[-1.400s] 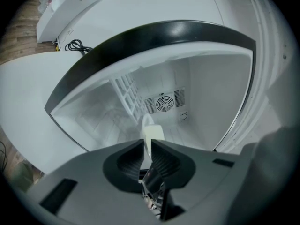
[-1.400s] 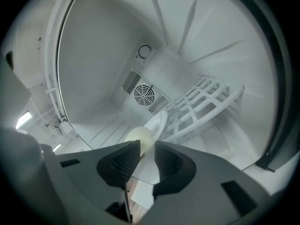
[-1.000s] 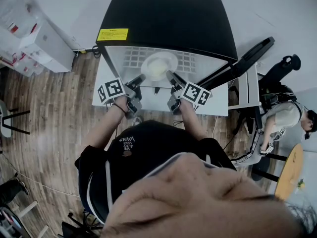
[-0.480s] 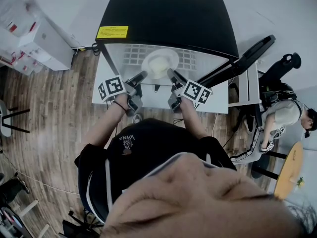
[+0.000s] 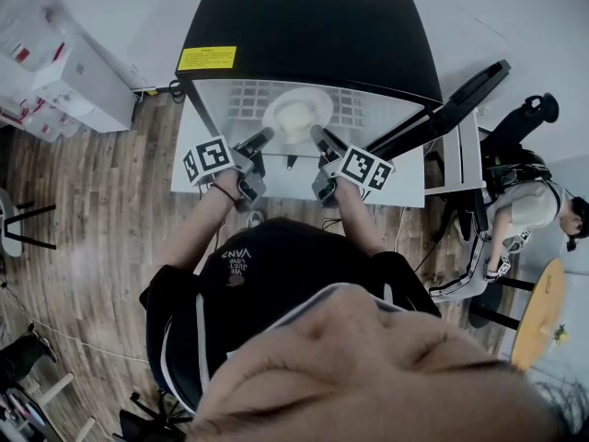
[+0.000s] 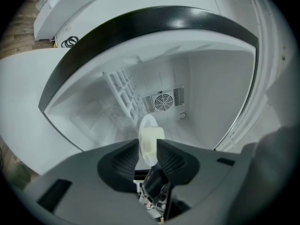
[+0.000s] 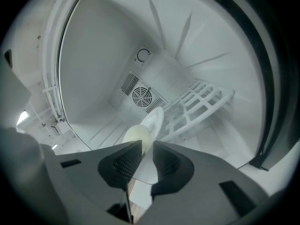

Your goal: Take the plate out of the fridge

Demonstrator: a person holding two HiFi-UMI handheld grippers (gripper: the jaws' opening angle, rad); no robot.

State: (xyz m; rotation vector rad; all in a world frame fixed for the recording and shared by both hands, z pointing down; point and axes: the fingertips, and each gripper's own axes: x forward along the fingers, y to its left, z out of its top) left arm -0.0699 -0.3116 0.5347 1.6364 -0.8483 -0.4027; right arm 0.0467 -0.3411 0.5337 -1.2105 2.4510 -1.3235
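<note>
**Item: plate (image 5: 319, 107), white, carrying a pale lump of food (image 5: 294, 118).**
Location: inside the small black-topped fridge (image 5: 313, 35), lying flat on the white wire shelf (image 5: 241, 105) near the front opening. Not yet lifted or drawn out.

**Item: fridge door (image 5: 465, 99).**
Swung wide to the person's right, which leaves the opening free for both tools.

**Item: left gripper (image 6: 149, 146).**
Jaws apart, having just been opening. The plate's near-left rim stands between them with slack on either side. Judged a set-up for a pinch, not a hold.

**Item: right gripper (image 7: 146, 146).**
Jaws narrowly apart, having just been closing. The plate's near-right rim runs between them, and no firm clamp shows.

**Note on arrangement.**
The grippers flank the plate at opposite sides of its near edge. This is probably so that a two-sided grip keeps it level and the food does not slide.
</note>
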